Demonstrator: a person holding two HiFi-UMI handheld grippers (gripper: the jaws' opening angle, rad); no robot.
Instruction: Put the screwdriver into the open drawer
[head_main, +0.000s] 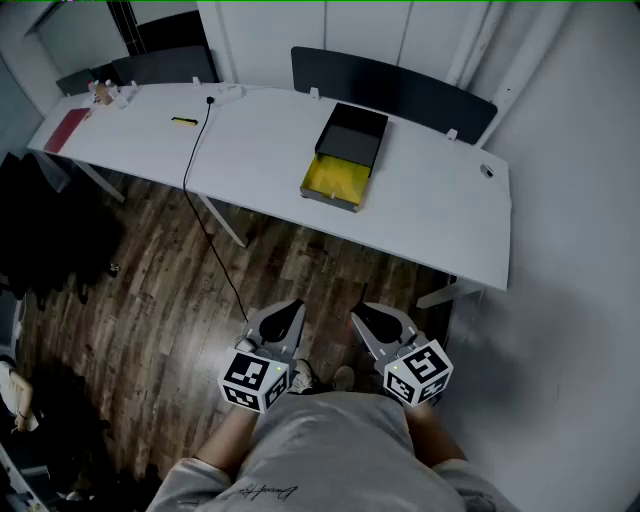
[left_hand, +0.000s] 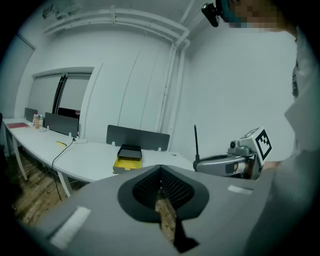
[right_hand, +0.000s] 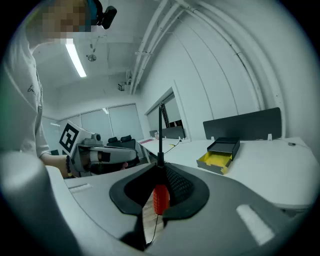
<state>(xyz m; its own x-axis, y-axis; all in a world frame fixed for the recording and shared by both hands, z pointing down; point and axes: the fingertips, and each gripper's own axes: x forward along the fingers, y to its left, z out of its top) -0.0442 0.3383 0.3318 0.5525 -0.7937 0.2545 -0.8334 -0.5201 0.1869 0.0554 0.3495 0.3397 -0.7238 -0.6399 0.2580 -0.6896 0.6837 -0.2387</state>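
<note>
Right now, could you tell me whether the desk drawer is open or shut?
Open: the drawer is pulled out of its black case, yellow inside exposed.

The right gripper (right_hand: 160, 167) had its two grey jaws closed on the ribbed red handle of a screwdriver (right_hand: 160, 197), whose thin black shaft stood upright above the jaw tips. To the right, well apart, a white table (right_hand: 280, 165) carried an open drawer (right_hand: 219, 159), yellow inside, with a black case behind it. A dark partition (right_hand: 245, 125) stood along the table's far edge. At left, a hand (right_hand: 56, 161) held the left gripper (right_hand: 134, 154).
</note>
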